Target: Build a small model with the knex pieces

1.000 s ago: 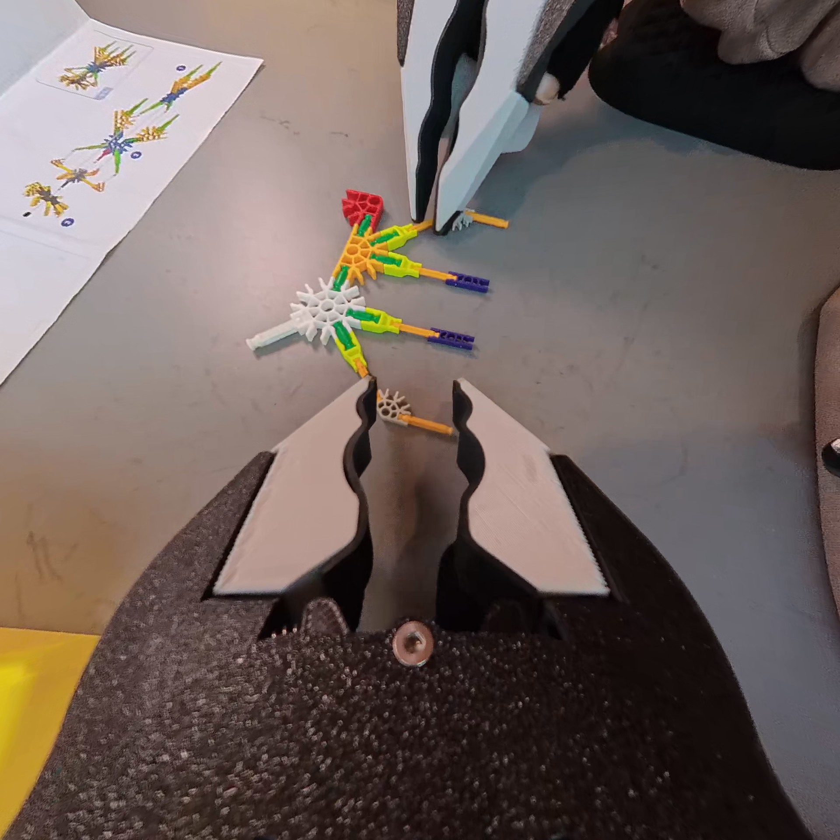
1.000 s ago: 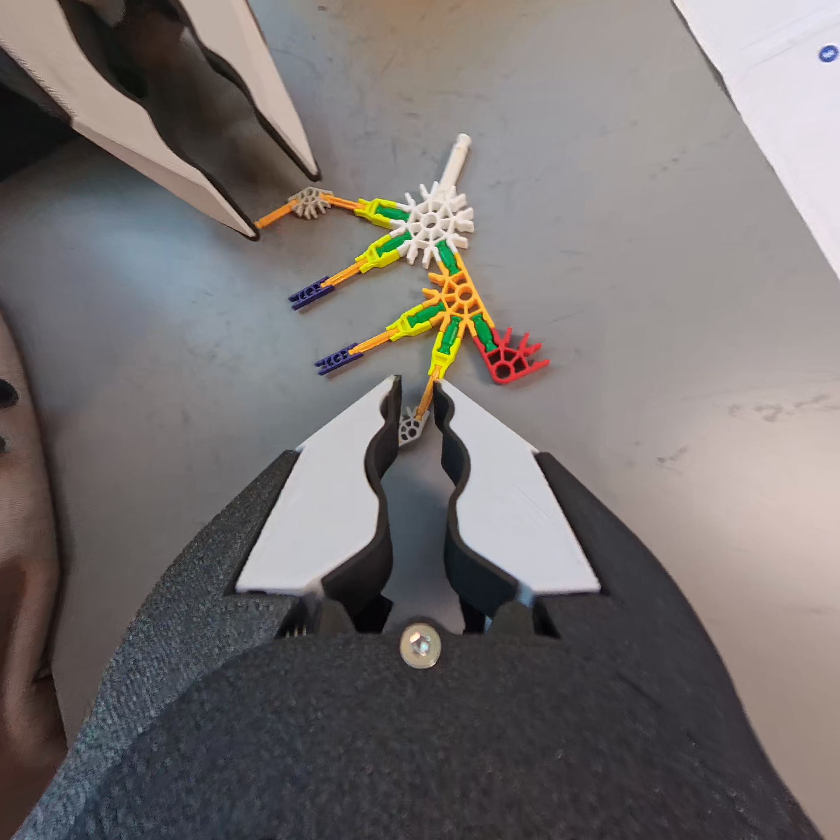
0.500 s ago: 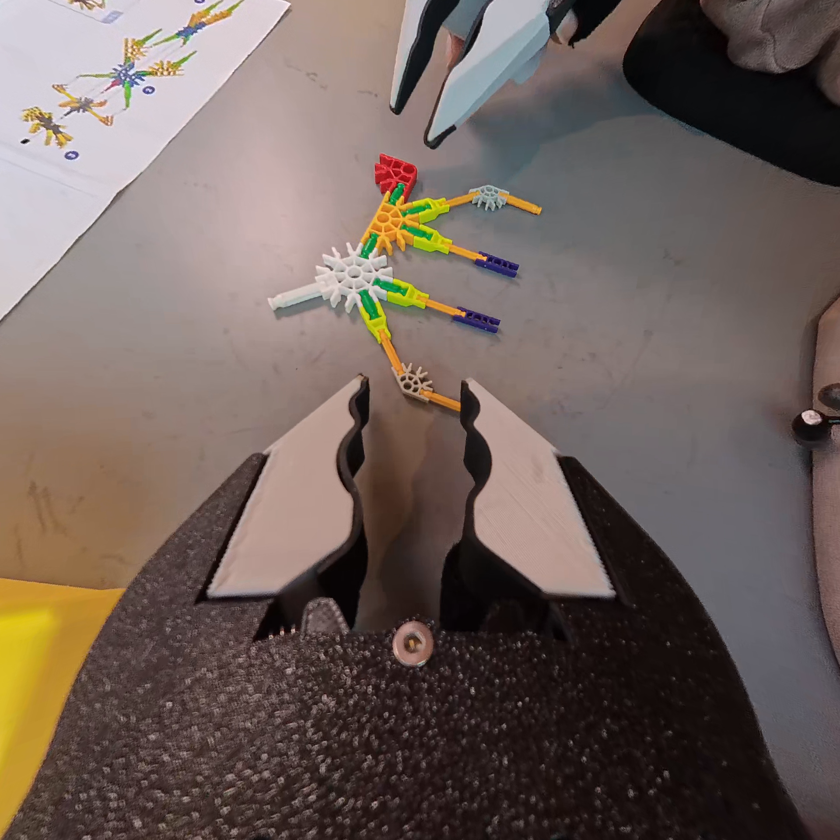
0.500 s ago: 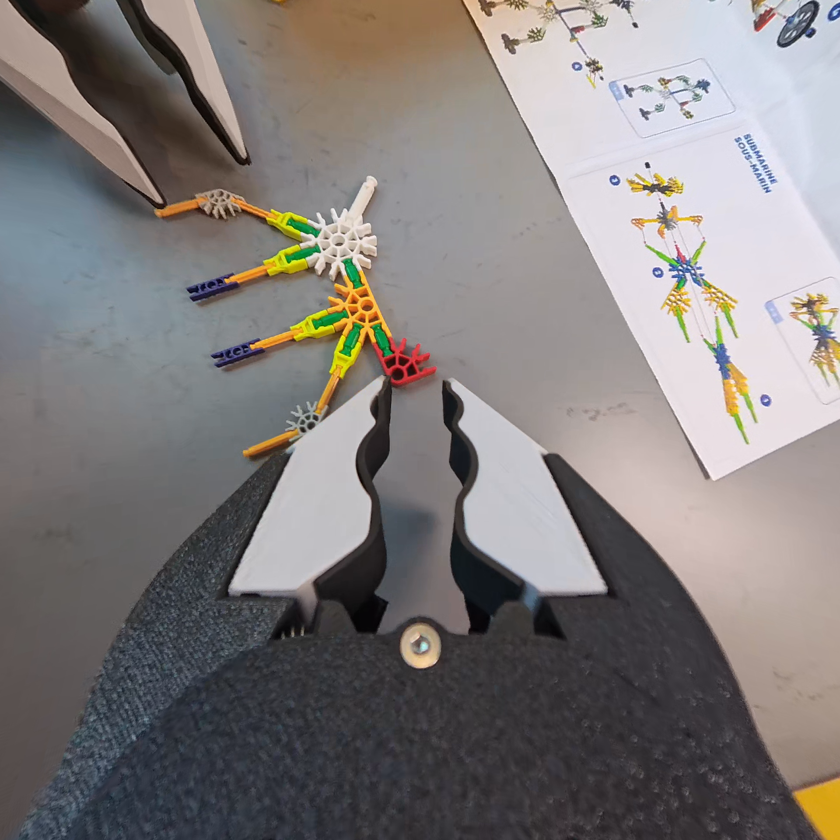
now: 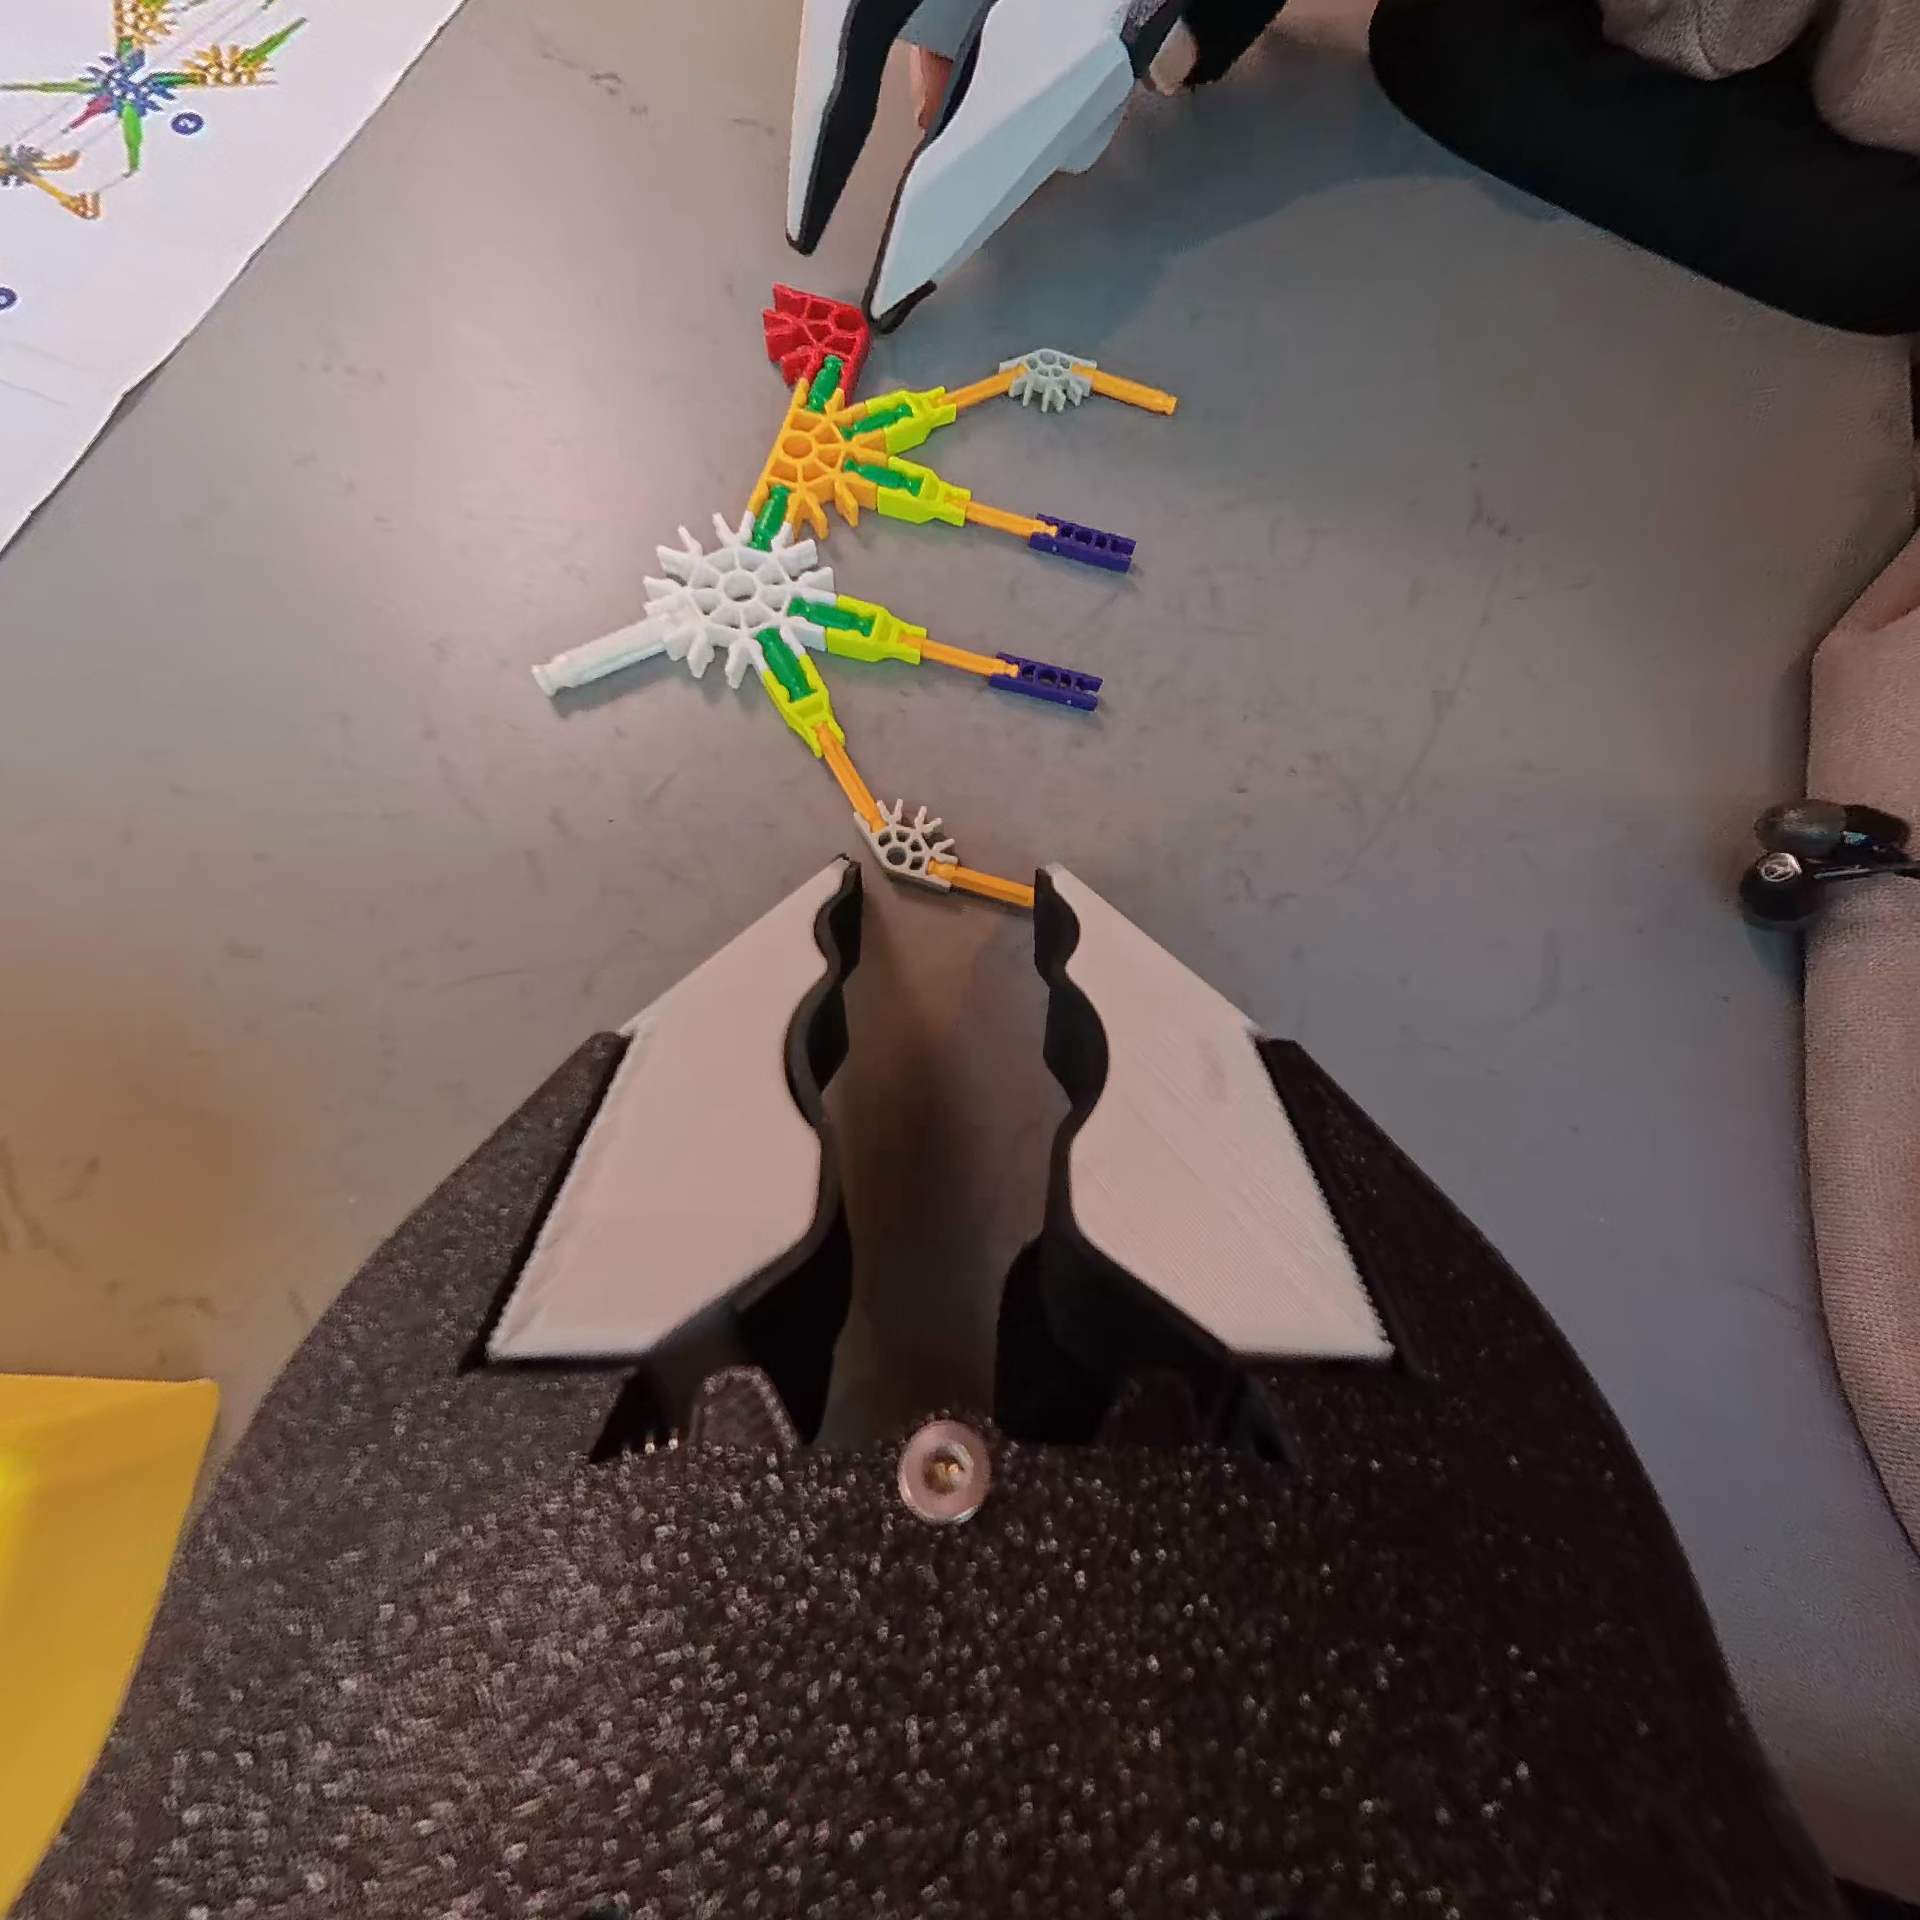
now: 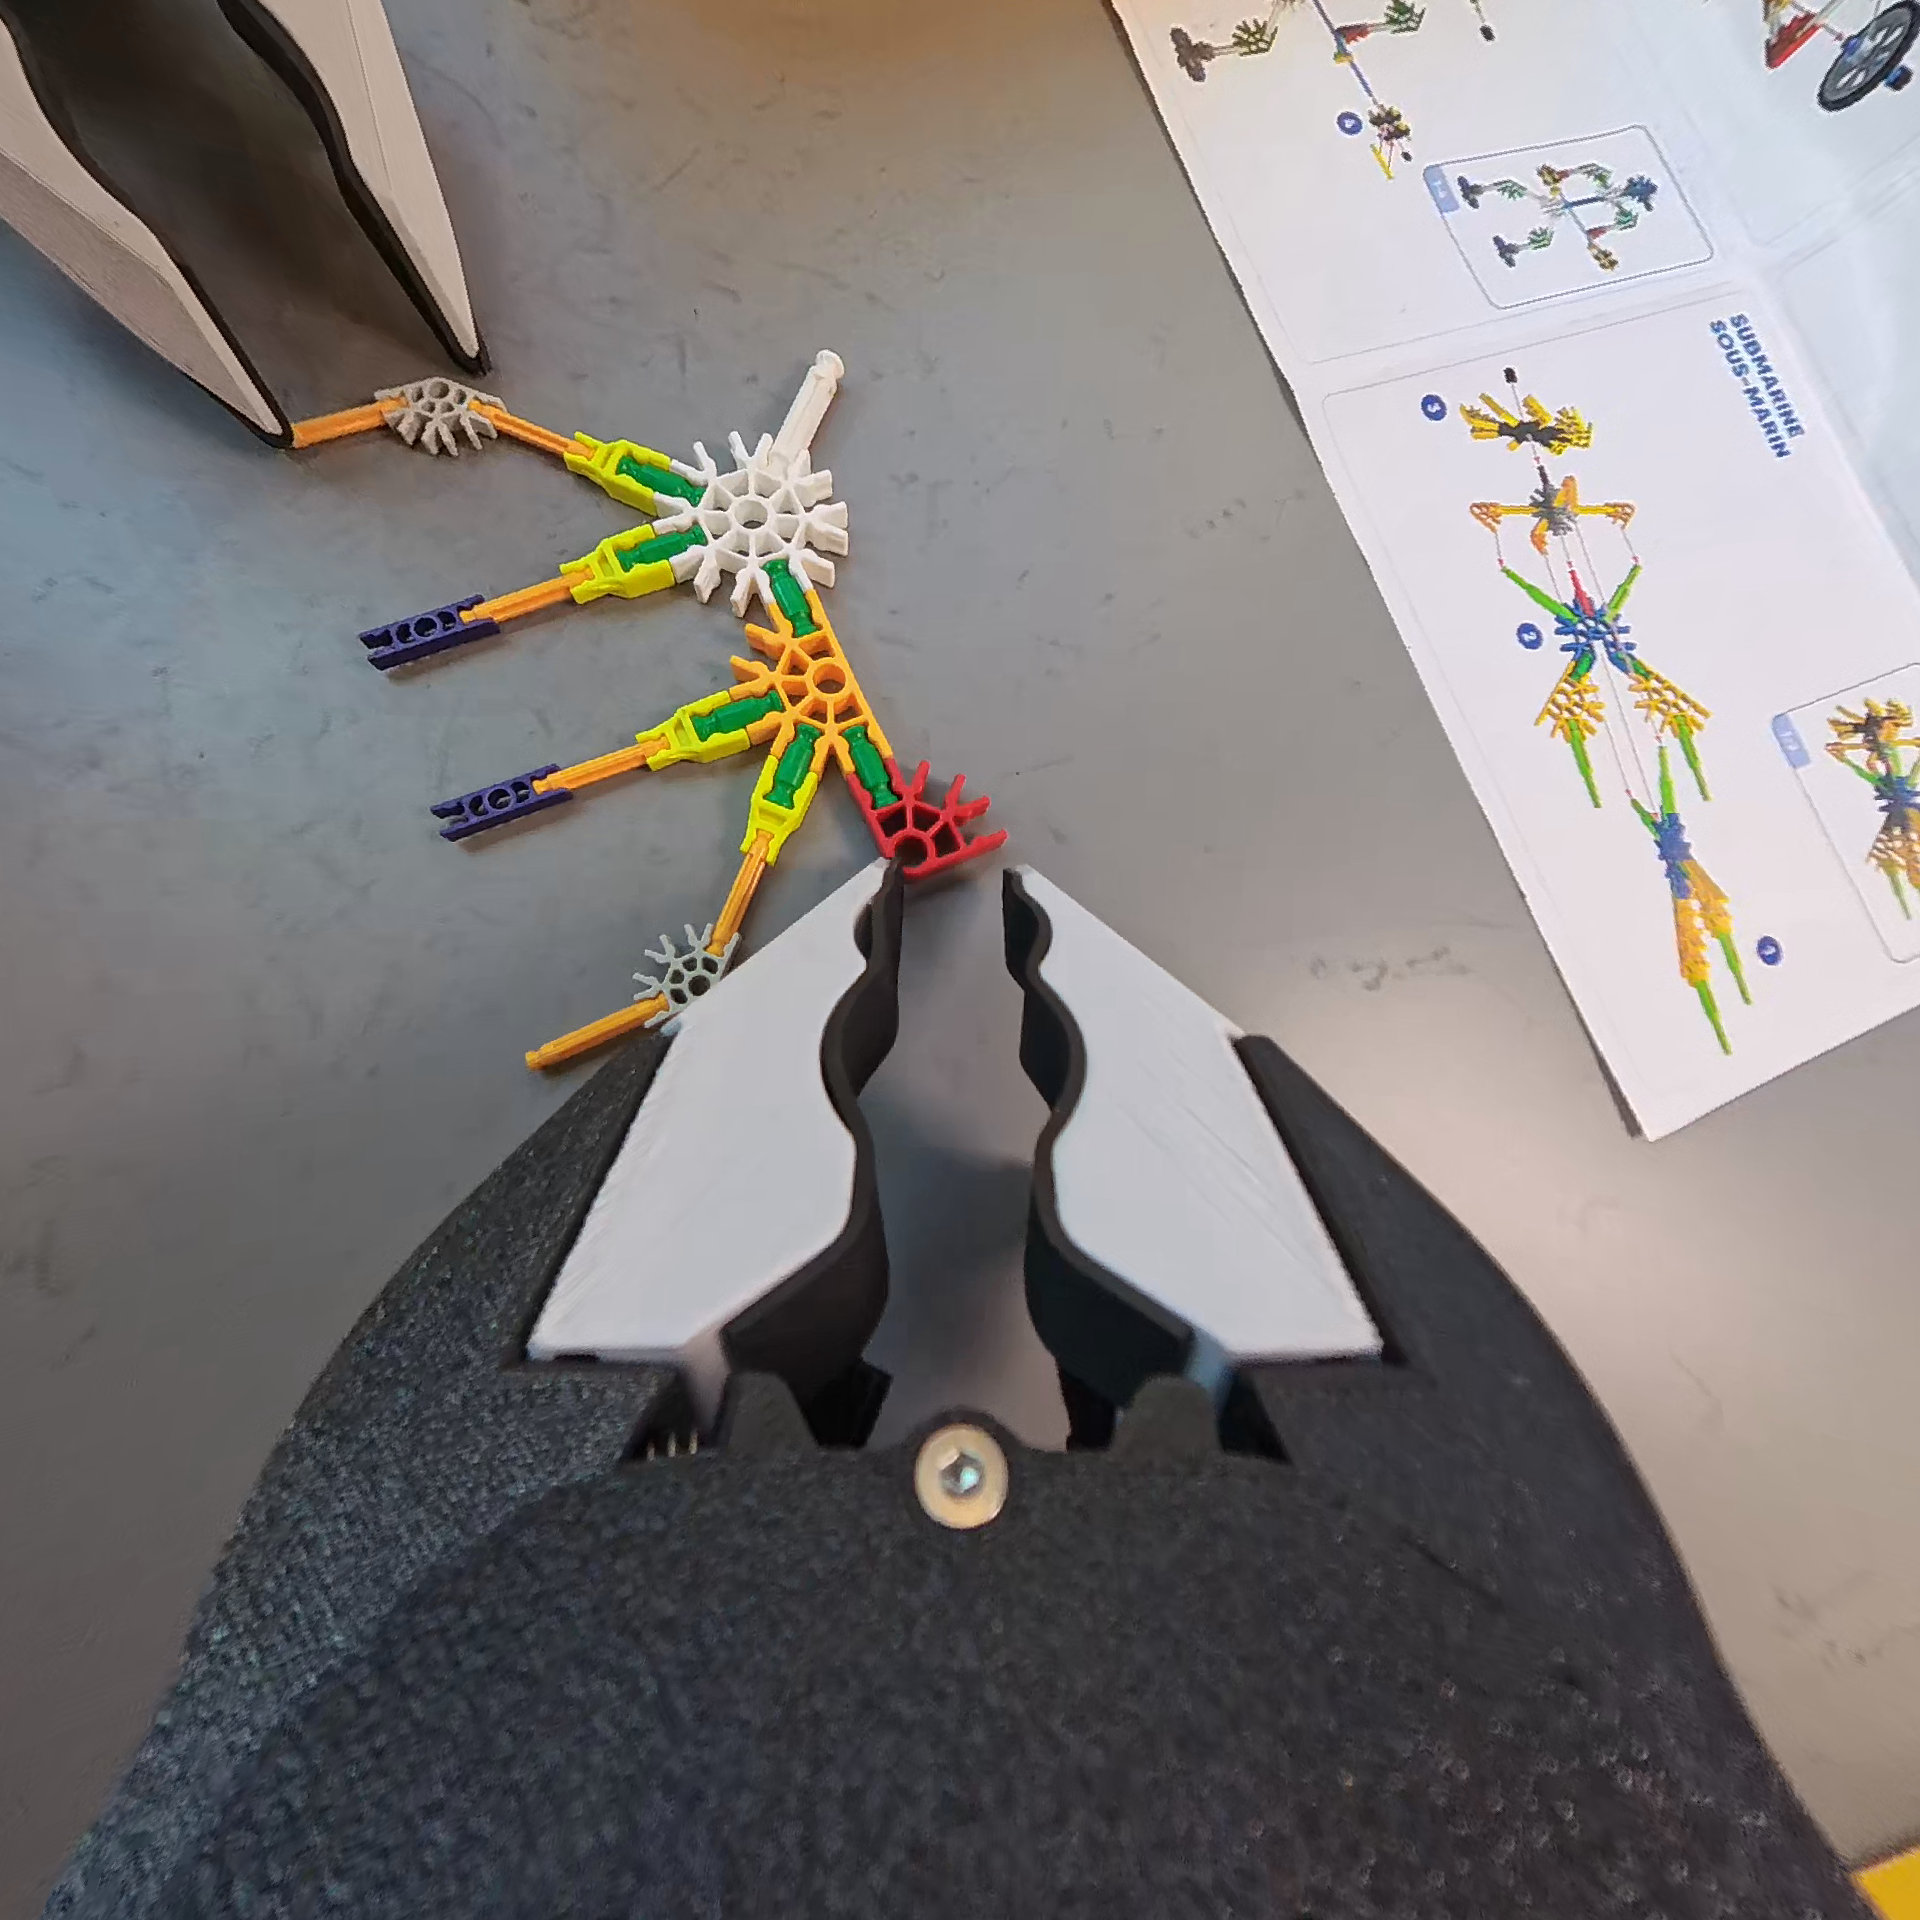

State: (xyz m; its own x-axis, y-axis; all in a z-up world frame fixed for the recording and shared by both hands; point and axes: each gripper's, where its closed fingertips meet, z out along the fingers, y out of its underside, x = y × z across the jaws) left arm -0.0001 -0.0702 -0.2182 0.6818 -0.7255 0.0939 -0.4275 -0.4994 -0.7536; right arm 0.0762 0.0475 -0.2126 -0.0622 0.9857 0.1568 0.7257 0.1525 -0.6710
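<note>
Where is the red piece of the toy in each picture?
Left wrist view: the red piece sits at the far end of the toy, upper middle, beside the tip of the right hand-held gripper.
Right wrist view: the red piece is near the middle, just ahead of that hand-held gripper's own open fingertips.
Shared landmark: the white snowflake piece, two connectors away along the toy.
</note>
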